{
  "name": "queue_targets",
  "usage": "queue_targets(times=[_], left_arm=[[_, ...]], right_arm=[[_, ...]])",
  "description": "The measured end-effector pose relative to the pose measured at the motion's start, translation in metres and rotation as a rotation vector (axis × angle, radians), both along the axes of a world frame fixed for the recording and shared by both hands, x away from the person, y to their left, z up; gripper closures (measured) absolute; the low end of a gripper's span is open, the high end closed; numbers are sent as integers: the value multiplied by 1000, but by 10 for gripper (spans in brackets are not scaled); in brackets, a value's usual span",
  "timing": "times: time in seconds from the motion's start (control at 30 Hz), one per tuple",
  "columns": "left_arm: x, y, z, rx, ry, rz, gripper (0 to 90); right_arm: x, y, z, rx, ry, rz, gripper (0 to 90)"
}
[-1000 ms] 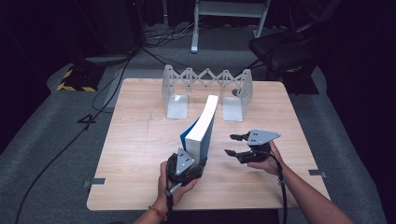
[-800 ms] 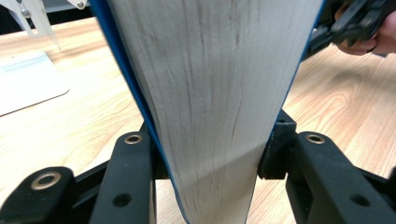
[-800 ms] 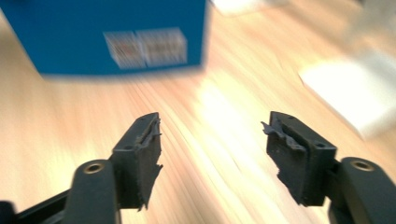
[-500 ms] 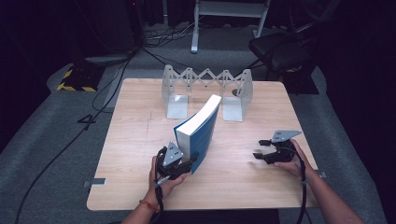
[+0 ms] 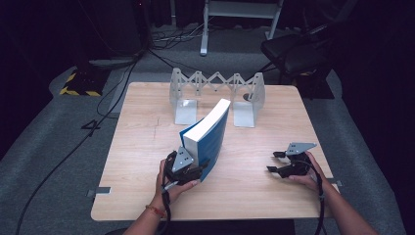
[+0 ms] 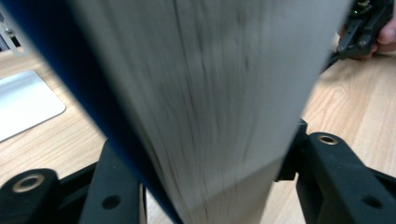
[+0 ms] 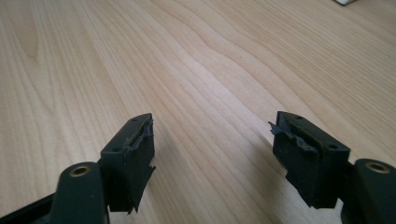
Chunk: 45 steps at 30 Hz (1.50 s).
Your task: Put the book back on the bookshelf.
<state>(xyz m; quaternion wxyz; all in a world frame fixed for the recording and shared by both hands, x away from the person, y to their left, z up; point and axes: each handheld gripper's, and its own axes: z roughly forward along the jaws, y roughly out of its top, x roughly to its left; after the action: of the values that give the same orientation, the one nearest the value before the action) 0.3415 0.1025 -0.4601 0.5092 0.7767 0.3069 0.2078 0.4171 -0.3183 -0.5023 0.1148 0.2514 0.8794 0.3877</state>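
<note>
On the table (image 5: 147,147), one book (image 5: 208,134), two tools, one bookend rack (image 5: 218,93).

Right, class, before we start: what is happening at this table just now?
A person works at a wooden table with a gripper in each hand. The left gripper is clamped on the lower end of a thick blue-covered book, holding it on edge, leaning, in the middle of the table. The right gripper sits low over bare wood to the book's right; its jaws stand apart with nothing between them and have just been opening. A folding metal book rack waits at the far edge, with no book in it.
</note>
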Motion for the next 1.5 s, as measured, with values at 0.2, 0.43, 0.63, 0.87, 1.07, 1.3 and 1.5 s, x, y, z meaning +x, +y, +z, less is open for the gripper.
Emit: queue_targets(times=[0.2,0.43,0.63,0.87,1.07,1.3,1.5], left_arm=[[4,-1,2,-9,-17,-5,503],[11,3,3,-57,28,-44,601],[10,-5,4,-63,45,-118,599],[5,-21,4,-91,86,-231,599],[1,-39,4,-102,105,-341,598],[-2,-50,4,-104,123,-430,597],[-4,-52,4,-106,139,-494,596]], right_arm=[[-1,1,-2,-6,-2,-58,182],[4,0,-2,0,3,-96,195],[7,-4,-2,-1,2,-83,183],[8,-3,-2,-7,2,-61,158],[8,0,-2,-8,1,-14,158],[7,1,-2,-6,0,25,159],[5,3,-2,-6,-7,72,160]])
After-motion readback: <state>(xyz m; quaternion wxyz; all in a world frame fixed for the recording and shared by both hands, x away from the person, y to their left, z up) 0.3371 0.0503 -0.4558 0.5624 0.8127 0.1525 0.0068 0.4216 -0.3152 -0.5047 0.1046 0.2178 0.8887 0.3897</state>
